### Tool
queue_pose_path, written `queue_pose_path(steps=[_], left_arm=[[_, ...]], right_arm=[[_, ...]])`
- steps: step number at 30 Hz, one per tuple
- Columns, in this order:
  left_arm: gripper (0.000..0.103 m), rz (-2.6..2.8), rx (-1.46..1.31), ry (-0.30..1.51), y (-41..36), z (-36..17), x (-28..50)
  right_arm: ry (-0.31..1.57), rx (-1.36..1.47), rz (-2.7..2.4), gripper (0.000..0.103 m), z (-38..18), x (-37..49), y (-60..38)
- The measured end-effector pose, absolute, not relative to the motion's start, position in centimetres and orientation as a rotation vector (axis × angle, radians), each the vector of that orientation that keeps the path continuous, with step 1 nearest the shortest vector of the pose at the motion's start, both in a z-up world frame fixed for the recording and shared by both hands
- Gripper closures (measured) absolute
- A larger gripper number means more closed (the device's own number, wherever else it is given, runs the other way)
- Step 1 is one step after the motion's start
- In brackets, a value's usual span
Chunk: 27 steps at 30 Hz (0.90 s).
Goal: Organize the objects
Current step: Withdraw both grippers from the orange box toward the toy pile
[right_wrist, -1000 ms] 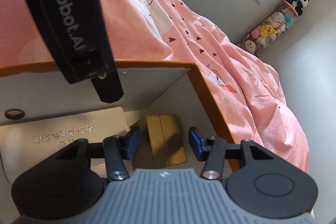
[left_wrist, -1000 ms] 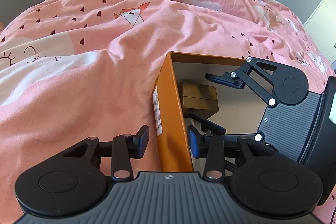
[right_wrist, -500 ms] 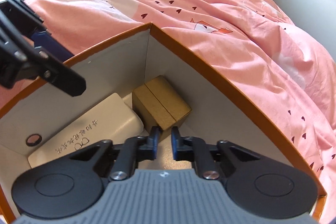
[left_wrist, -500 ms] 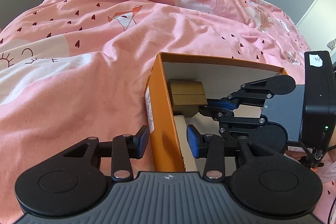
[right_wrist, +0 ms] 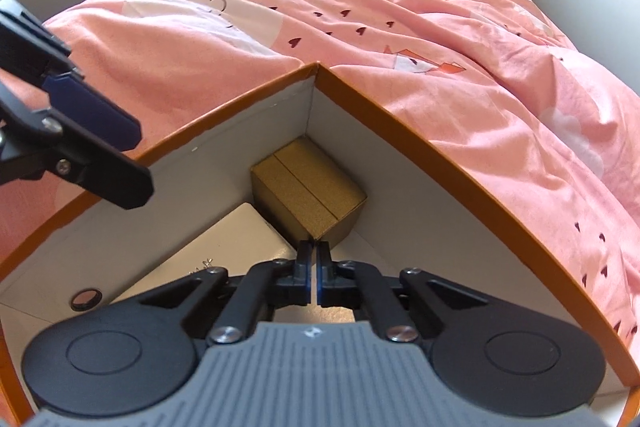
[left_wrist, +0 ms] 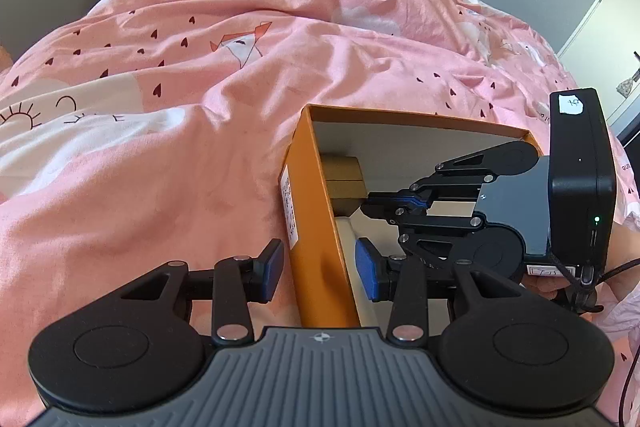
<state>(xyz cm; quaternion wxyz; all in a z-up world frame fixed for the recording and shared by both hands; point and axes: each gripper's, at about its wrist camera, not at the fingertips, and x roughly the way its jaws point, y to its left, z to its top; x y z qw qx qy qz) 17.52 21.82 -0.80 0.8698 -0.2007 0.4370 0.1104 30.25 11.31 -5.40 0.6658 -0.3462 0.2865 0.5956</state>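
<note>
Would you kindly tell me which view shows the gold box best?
The right wrist view: the gold box shows whole in the orange box's corner. In the left wrist view the orange wall hides part of it.

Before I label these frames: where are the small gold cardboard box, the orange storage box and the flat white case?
Small gold cardboard box [right_wrist: 308, 183], right wrist view, its top face.
Orange storage box [left_wrist: 316, 263], left wrist view, its outer side wall.
Flat white case [right_wrist: 236, 247], right wrist view, its upper surface.
</note>
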Motion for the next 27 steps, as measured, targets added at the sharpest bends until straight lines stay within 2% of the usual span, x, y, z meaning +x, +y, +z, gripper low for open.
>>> queue_pose_path(steps=[3, 8, 11, 13, 19, 26, 27], left_arm=[[0.056, 0.200, -0.355, 0.861, 20.9, 0.5, 16.0], [0.050, 0.178, -0.206, 0.781, 18.9, 2.1, 12.0], [0.050, 0.207, -0.101, 0.764, 17.5, 2.1, 9.7], [0.050, 0.228, -0.036, 0.762, 16.5, 1.8, 8.3], [0.048, 0.319, 0.151, 0.723, 13.8, -0.8, 4.8], [0.046, 0.413, 0.216, 0.794, 14.0, -3.6, 3.4], [0.044, 0.429, 0.238, 0.808, 14.0, -3.9, 3.5]], right_arm=[[0.627, -0.728, 1.319, 0.100, -3.9, 29.9, 9.7], [0.579, -0.542, 1.294, 0.095, 0.1, 28.1, 4.1], [0.581, -0.421, 1.265, 0.088, 1.9, 27.0, 0.2], [0.594, -0.342, 1.243, 0.079, 2.7, 26.3, -2.5], [0.558, -0.250, 1.094, 0.073, 3.1, 23.4, -9.9], [0.590, -0.205, 0.935, 0.068, 2.1, 21.6, -16.0], [0.602, -0.201, 0.924, 0.068, 1.9, 21.3, -16.5]])
